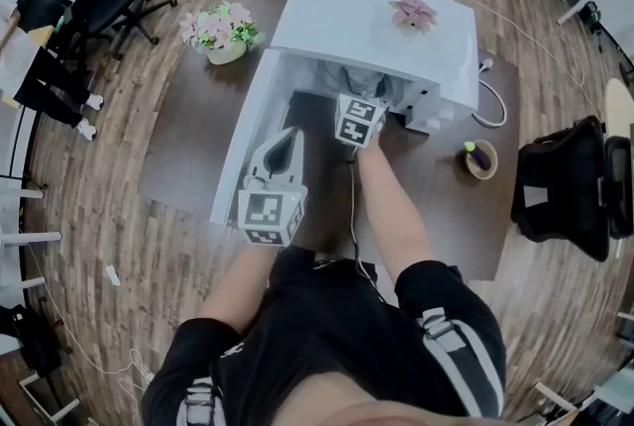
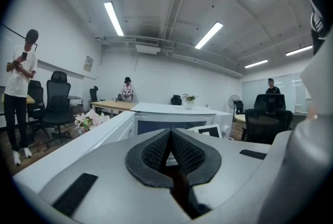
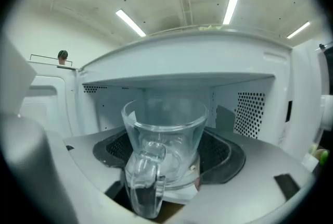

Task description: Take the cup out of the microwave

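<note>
A clear glass cup (image 3: 165,124) with a handle that faces the camera sits between the black pads (image 3: 229,155) of my right gripper (image 3: 169,154), which is shut on it. The cup hangs at the mouth of the white microwave (image 3: 250,108), with the perforated cavity walls behind it. In the head view my right gripper (image 1: 355,92) reaches into the microwave (image 1: 376,23), and the cup is hidden there. My left gripper (image 1: 287,145) hovers beside the open door (image 1: 248,137). Its pads (image 2: 156,151) are pressed together with nothing between them.
The microwave stands on a dark table (image 1: 188,137) with a flower pot (image 1: 223,33) at the left and a small bowl (image 1: 481,160) at the right. Pink flowers (image 1: 414,14) lie on the microwave's top. Office chairs (image 1: 570,186) stand around. A person (image 2: 20,87) stands at the far left.
</note>
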Motion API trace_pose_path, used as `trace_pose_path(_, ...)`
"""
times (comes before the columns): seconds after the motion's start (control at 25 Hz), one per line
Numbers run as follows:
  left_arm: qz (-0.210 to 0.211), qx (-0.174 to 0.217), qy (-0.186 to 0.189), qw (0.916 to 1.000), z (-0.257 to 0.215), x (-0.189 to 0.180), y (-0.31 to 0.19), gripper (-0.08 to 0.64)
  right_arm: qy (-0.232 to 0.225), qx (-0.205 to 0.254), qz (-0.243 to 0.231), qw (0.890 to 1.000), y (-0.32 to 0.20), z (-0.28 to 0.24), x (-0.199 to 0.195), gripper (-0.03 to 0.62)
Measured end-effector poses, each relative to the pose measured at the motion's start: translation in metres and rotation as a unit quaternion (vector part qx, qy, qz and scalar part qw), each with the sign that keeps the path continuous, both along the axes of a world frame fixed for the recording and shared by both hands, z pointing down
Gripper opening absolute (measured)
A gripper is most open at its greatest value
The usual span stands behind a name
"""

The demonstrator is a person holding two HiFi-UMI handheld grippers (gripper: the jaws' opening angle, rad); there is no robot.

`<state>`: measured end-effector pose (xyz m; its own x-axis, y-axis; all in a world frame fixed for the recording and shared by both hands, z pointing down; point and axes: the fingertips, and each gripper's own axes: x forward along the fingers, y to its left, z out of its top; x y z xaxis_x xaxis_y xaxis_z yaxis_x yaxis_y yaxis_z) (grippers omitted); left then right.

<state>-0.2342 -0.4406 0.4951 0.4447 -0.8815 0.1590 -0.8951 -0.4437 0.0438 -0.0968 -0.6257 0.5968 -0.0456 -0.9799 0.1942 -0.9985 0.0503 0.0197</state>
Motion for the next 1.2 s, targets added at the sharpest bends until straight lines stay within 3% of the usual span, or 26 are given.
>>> trace_pose_path(0.32,0.018,0.019,0.028,0.9993,-0.021,0.009,0.008,0.000,-0.005,0.019,-0.032,0.999,0.088,-0.024,-0.010,0.376)
trace_pose_path(0.56,0.040,0.013,0.045,0.9981,-0.022,0.018,0.007,0.000,-0.003,0.048,-0.038,0.998,0.150,-0.068,0.005,0.376)
trace_pose_path(0.88,0.081,0.027,0.041,0.9955,-0.036,0.040,0.007,0.000,-0.022,0.116,-0.033,0.992,0.187,-0.150,0.026,0.374)
trace_pose_path(1.2,0.100,0.037,0.025,0.9939,-0.047,0.045,0.003,0.000,-0.015,0.106,0.003,0.994,0.194,-0.165,0.044,0.374)
